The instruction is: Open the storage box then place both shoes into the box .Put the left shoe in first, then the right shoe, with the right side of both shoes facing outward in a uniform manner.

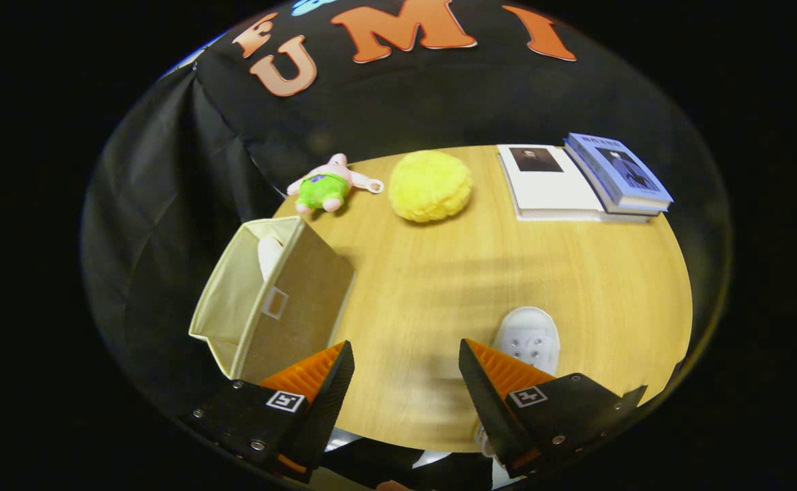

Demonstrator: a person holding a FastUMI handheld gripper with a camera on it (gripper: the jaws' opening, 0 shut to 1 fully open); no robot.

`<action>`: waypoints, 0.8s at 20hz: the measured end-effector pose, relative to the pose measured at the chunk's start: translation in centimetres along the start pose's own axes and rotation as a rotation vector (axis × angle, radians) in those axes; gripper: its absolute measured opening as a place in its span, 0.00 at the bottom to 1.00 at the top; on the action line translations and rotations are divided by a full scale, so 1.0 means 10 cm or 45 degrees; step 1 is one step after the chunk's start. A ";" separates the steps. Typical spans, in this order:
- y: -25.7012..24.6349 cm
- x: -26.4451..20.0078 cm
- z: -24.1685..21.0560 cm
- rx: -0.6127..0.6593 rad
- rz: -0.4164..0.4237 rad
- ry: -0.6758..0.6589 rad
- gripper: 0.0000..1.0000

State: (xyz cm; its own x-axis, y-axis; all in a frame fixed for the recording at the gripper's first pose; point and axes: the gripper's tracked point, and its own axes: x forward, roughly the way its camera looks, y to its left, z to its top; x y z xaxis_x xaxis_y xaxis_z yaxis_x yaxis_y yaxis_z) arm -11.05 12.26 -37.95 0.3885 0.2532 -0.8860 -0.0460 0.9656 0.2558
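A beige fabric storage box point(282, 300) stands open on the wooden table point(439, 286), just ahead of my left finger. The tip of a white shoe point(268, 256) pokes up inside it. A second white shoe point(528, 339) lies on the table, partly hidden behind my right finger point(500, 372). My gripper point(406, 358) is open above the table's near edge, with bare table between its fingers.
Beyond the fingers lie a fluffy yellow ball point(430, 185) and a pink-and-green plush toy point(326, 185). Two books point(579, 181) rest at the far right of the table. The black cloth wall hangs behind.
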 end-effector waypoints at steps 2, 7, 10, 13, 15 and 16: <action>-0.36 -0.01 -0.22 0.033 -0.073 0.044 0.93; -0.95 0.03 -0.58 0.125 -0.167 0.099 0.93; -1.14 0.10 -0.75 0.148 -0.177 0.148 0.93; -1.25 0.18 -0.91 0.187 -0.165 0.187 0.92; -1.25 0.24 -0.99 0.203 -0.147 0.209 0.87; -1.22 0.28 -1.01 0.207 -0.132 0.216 0.85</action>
State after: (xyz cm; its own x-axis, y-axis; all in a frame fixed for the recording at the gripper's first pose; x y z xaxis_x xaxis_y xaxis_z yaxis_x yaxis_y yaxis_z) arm -18.67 1.75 -47.45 0.2225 0.1725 -0.9596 0.1401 0.9684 0.2066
